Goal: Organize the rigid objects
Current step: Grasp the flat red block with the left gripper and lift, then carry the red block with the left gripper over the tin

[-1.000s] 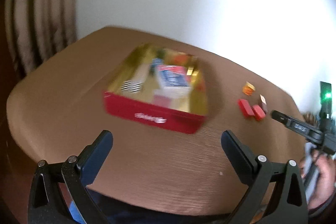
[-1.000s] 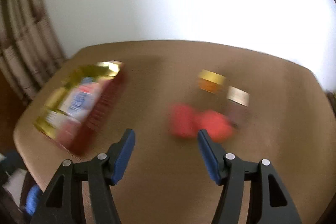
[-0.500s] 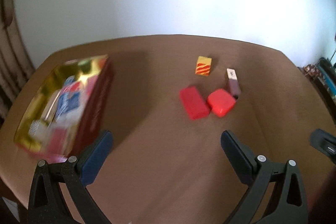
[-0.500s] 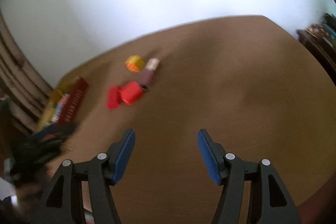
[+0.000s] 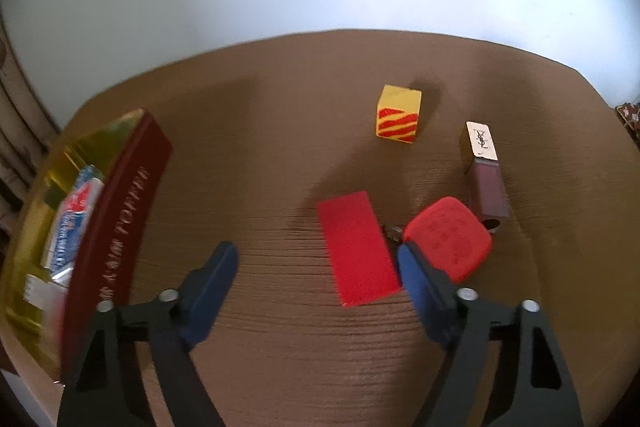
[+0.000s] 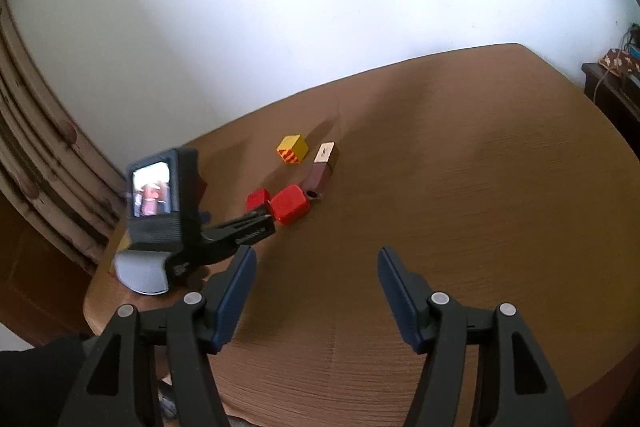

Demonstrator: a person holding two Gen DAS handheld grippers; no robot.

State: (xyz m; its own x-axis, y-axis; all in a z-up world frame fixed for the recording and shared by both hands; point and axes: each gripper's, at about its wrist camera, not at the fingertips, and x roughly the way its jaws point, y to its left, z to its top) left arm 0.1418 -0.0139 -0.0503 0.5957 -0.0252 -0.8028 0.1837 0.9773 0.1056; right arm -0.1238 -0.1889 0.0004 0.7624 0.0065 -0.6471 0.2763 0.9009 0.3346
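Observation:
On the brown table (image 5: 280,155) lie a flat red block (image 5: 356,247), a rounded red block (image 5: 448,239), a yellow cube with red stripes (image 5: 398,119) and a maroon lipstick with a gold cap (image 5: 486,175). My left gripper (image 5: 316,267) is open, low over the table, its right finger beside the flat red block. In the right wrist view the same pieces lie farther off: the red blocks (image 6: 286,205), the cube (image 6: 293,149) and the lipstick (image 6: 322,171). My right gripper (image 6: 314,275) is open and empty, apart from them.
A red tin box (image 5: 120,211) with a gold inside holds several packets at the table's left. The left gripper's body with its camera screen (image 6: 160,203) shows in the right wrist view. A dark cabinet (image 6: 612,87) stands beyond the table's right edge.
My left gripper swung from the tin toward the red blocks and came close to them, its jaws narrowing. My right gripper drew back and turned right.

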